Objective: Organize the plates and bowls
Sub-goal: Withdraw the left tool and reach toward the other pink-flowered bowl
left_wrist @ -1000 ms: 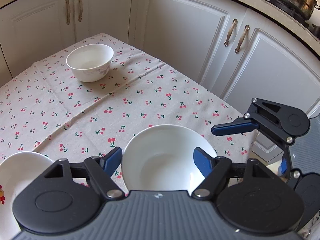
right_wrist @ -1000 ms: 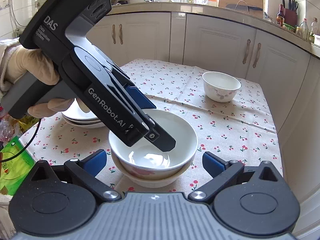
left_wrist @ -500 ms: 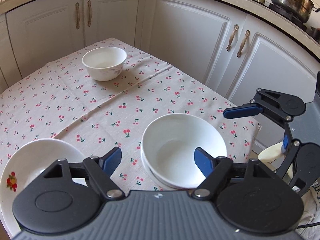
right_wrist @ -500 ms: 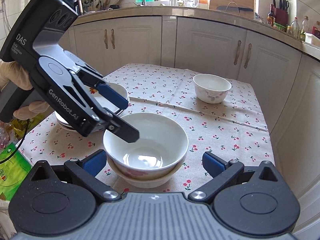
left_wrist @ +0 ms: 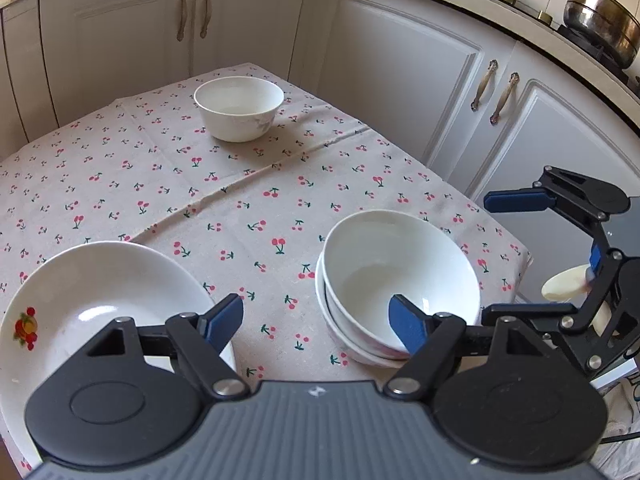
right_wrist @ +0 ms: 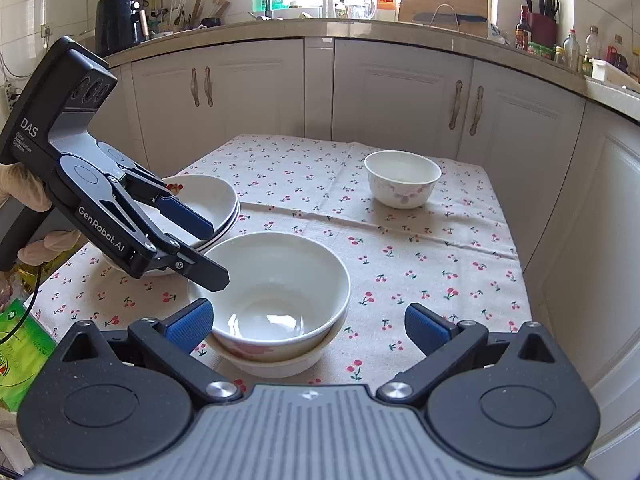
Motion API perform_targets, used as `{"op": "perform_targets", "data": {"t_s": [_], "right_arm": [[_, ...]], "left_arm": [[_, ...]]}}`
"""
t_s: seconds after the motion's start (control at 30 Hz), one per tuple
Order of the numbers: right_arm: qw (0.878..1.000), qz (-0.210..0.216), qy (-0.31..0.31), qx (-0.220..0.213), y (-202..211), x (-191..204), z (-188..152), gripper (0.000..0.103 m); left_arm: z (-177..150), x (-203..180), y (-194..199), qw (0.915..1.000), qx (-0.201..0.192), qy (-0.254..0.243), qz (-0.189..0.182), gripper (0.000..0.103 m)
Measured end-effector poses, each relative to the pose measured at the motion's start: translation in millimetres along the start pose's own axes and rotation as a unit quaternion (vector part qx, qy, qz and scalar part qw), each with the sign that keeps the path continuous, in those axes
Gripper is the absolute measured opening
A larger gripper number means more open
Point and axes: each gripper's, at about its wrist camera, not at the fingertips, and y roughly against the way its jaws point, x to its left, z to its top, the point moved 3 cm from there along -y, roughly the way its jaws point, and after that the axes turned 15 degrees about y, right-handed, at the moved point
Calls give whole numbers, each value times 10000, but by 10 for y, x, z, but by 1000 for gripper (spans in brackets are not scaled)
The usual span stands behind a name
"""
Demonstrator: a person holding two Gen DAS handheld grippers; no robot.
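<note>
Two white bowls sit nested near the table's front edge; the stack also shows in the left wrist view. A stack of white plates with a fruit print stands to its left, also in the left wrist view. A small white bowl stands alone at the far side, also in the left wrist view. My left gripper is open and empty, above the cloth between plates and nested bowls; it also shows in the right wrist view. My right gripper is open and empty, just behind the nested bowls.
The table carries a cherry-print cloth. White cabinets close in behind and to the right. A green bag lies at the left below the table edge. A steel pot sits on the counter.
My left gripper has drawn back up and to the left, away from the nested bowls, staying open. The right gripper has pulled back slightly.
</note>
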Motion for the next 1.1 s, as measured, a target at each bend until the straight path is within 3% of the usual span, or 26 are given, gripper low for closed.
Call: {"op": "perform_targets", "data": {"t_s": [0.37,0.67,1.1], "right_arm": [[9995,-300,58,-102,-74,-387,144,103],[9993,-352,148,-57,-399,-858,300,103],[9990,57,436,-80,-1020,-1306,437,103]], "left_arm": [[415,-46,-27,9995,-255,-119,117,90],[998,17,-241,9981,-409,-248,387,94],[1730,92,-867,9977,-315,-304,518,94]]}}
